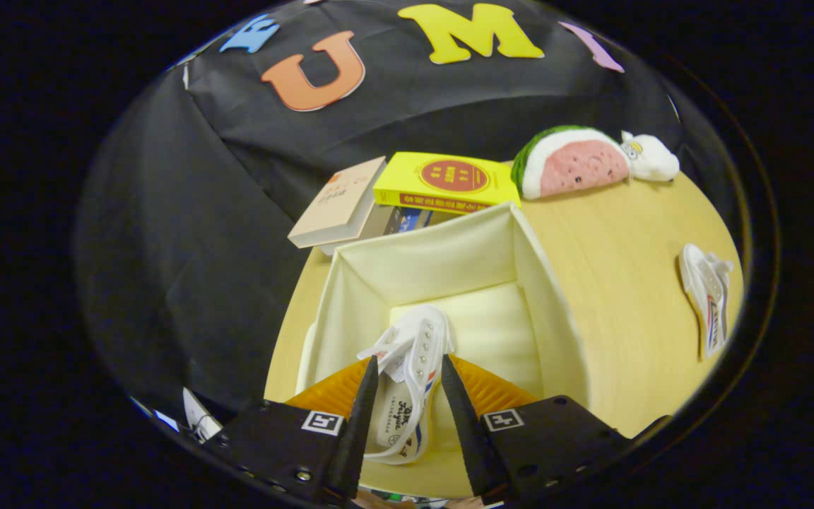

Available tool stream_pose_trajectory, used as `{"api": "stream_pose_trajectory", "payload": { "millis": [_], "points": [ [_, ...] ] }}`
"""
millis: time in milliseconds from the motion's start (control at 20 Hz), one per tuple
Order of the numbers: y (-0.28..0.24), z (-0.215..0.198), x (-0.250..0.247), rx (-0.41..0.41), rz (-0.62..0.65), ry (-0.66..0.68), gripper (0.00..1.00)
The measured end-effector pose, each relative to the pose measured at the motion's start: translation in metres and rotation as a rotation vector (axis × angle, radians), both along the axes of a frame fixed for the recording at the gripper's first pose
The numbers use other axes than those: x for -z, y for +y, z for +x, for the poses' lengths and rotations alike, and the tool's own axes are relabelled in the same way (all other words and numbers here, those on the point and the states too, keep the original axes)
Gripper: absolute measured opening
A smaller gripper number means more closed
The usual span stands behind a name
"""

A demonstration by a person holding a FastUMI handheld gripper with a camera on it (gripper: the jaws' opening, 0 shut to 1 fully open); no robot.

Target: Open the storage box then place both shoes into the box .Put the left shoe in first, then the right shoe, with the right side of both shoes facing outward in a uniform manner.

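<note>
Now, from the gripper view, I look down along the jaws into the storage box [449, 261], which is already open, so I judge that the first step is done. It stands on the bench [626, 283], and its cream fabric walls rise around a pale bottom.

The gripper [408, 385] has 1 white shoe [407, 382] between its 2 fingers [359, 424]. The shoe stands on its side, with the toe pointing into the box and the heel toward me. I see the striped side and the row of eyelets facing up and to the right. The fingers stand very close to the shoe on both sides, but I cannot tell whether both really press on it or are just released around it. I also cannot say if the shoe already rests on the bottom of the box or hangs a little above it.

The second shoe [707, 300] lies on the bench well apart from the box, on its right side, untouched.

Beyond the box there are a yellow book [449, 180], a beige book [340, 205] and a watermelon plush [573, 162] with a small white toy [651, 159] touching it.

By my judgement, about half of the task is left: finish setting down shoe 1, then bring shoe 2 and lay it in the same direction.
</note>
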State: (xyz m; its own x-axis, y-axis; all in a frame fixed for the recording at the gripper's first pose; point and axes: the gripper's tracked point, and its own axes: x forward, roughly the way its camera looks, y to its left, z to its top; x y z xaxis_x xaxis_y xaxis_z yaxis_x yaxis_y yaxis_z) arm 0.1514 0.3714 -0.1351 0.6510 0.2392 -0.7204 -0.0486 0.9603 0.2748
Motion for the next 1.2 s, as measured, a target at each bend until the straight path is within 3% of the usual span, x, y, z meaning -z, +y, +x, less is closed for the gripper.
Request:
{"api": "stream_pose_trajectory", "payload": {
  "millis": [50,200,400,600,1100,1200],
  "points": [
    [-0.004,-0.003,-0.011,-0.017,-0.007,-0.033,0.57],
    [-0.025,-0.02,-0.044,-0.065,-0.016,-0.093,0.95],
    [-0.08,-0.034,-0.075,-0.053,-0.06,-0.185,0.95],
    [-0.157,-0.041,-0.079,-0.012,-0.102,-0.195,0.95],
    [-0.371,-0.04,-0.023,0.139,-0.248,-0.15,0.95],
    [-0.399,-0.043,-0.007,0.137,-0.27,-0.12,0.95]
  ]
}}
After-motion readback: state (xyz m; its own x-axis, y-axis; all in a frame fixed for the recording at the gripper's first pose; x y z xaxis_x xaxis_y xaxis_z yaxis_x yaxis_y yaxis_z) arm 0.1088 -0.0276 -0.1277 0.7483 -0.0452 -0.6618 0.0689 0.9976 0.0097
